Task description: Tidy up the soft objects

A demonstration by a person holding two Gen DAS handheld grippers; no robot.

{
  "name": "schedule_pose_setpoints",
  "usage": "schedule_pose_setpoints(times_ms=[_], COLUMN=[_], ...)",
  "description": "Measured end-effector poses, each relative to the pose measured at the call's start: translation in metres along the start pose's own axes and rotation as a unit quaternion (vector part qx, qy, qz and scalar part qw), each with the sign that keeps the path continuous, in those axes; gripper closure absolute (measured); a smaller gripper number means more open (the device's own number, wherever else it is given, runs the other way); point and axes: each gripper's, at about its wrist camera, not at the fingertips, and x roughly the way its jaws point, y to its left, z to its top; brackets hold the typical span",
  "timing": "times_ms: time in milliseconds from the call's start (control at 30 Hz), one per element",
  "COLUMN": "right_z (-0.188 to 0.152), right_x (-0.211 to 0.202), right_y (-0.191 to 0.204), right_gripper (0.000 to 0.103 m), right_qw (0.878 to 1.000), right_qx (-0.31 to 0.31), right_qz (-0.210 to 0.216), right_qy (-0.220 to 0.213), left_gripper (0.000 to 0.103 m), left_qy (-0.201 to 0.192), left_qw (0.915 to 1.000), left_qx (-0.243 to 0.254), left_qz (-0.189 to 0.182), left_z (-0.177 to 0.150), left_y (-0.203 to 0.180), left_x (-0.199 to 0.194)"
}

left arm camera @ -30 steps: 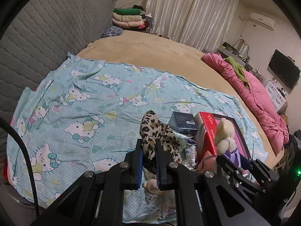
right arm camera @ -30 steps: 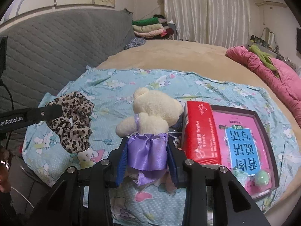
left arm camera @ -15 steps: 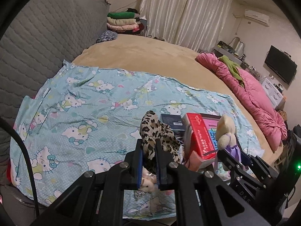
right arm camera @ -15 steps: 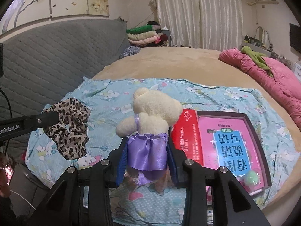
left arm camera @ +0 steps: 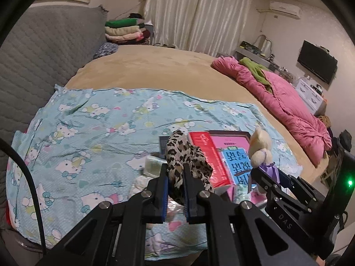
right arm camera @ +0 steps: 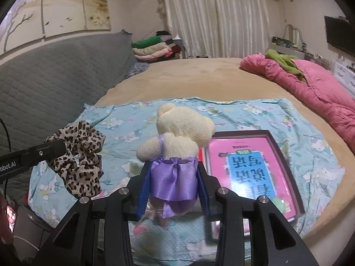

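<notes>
Left claw is clamped on a leopard scrunchie, held above the sheet; right claw is clamped on a plush bear at its purple skirt; both judged light, squashy, best pinched mid-body; book lies beyond on the bed.

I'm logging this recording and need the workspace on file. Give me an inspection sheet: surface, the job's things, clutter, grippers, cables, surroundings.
Surface: blue cartoon-cat sheet spread over a tan bed.
Job's things: leopard-print scrunchie and cream plush bear in a purple skirt, both lifted off the sheet.
Clutter: pink book in a dark tray, red pack beside it.
Grippers: left hand-held gripper shut on the scrunchie; right hand-held gripper shut on the bear.
Cables: black cable at the left edge.
Surroundings: grey quilted headboard, pink quilt, folded laundry, curtains.
</notes>
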Motion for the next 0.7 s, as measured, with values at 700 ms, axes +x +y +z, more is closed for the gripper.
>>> schedule_pose_setpoints(times_ms=[700], right_z=[0.003], right_x=[-0.039], right_y=[-0.094], right_gripper=[0.064], right_qw=[0.997], right_qx=[0.057], right_qz=[-0.048], right_qy=[-0.023], left_gripper=[0.092], left_qy=[0.03], left_qw=[0.9971], left_qx=[0.053], left_qz=[-0.046], left_z=[0.009], left_y=[-0.106], left_x=[0.024])
